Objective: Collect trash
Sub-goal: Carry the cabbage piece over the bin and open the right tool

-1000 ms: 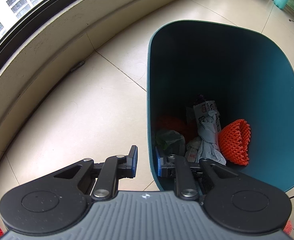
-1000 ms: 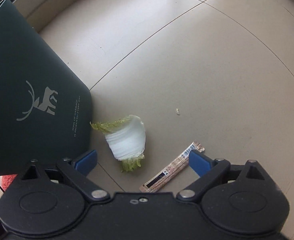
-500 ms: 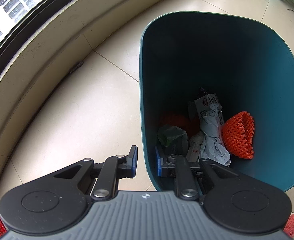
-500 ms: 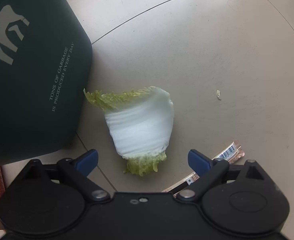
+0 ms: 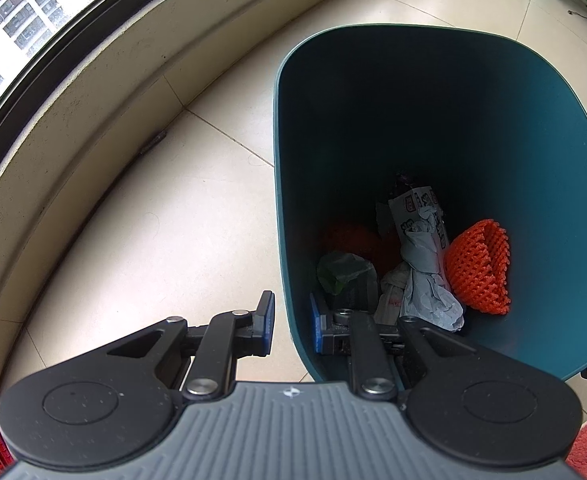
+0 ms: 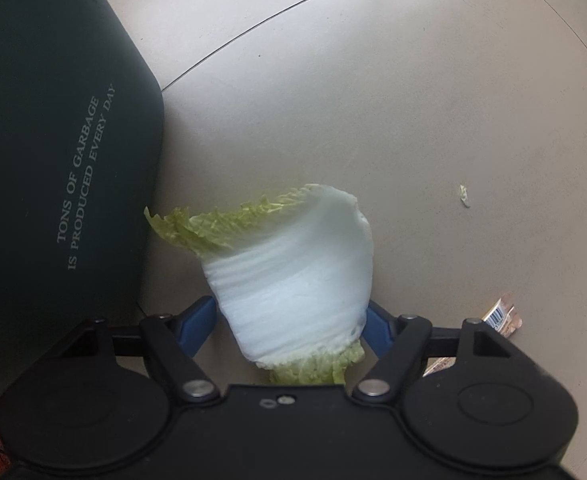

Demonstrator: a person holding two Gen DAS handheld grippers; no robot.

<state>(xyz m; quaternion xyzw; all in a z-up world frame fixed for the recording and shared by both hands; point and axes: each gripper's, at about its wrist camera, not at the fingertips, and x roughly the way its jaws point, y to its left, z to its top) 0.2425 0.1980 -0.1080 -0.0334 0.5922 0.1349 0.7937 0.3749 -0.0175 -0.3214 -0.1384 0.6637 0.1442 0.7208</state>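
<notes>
Jaws of right gripper [image 6: 291, 326] flanking cabbage piece [image 6: 293, 280], contact unclear; white stalk pointing away, leafy end hidden below.

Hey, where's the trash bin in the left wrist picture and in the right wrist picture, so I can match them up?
Left wrist: the bin fills the right half, seen from above with trash inside; the left tool straddles its near rim.
Right wrist: the bin's outer wall fills the left side, with its printed words, beside the cabbage.
Shared landmark: the bin itself, on the pale floor tiles.
</notes>
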